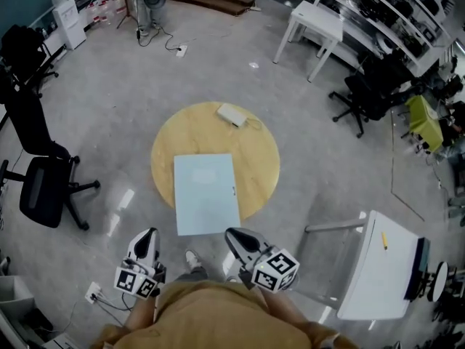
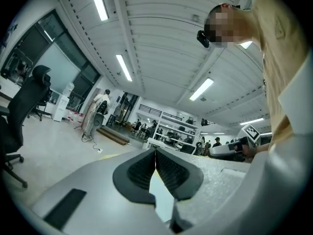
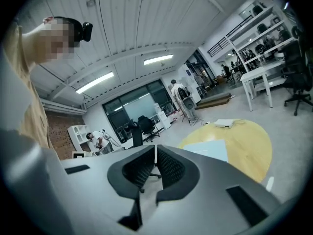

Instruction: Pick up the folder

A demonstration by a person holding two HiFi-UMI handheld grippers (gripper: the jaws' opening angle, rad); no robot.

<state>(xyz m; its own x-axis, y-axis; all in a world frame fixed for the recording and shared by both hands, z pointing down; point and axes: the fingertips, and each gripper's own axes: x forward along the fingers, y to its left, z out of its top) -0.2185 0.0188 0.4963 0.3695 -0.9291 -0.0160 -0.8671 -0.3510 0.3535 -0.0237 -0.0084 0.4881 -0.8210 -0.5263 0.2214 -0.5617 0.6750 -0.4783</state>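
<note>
A pale blue folder (image 1: 205, 193) lies flat on the round wooden table (image 1: 258, 151), its near edge hanging over the table's rim towards me. My left gripper (image 1: 150, 232) hovers shut and empty just short of the folder's near left corner. My right gripper (image 1: 230, 233) is also shut and empty, close to the near right corner. In the right gripper view the pads (image 3: 166, 166) meet, with the folder (image 3: 208, 149) and table (image 3: 247, 141) ahead to the right. In the left gripper view the pads (image 2: 168, 170) are pressed together, and the right gripper (image 2: 234, 149) shows off to the side.
A small white box with a cord (image 1: 232, 113) sits on the table's far edge. A black office chair (image 1: 42, 187) stands to the left, a white desk (image 1: 381, 264) to the near right, another white table (image 1: 316, 19) and shelving at the back. Cables lie on the floor.
</note>
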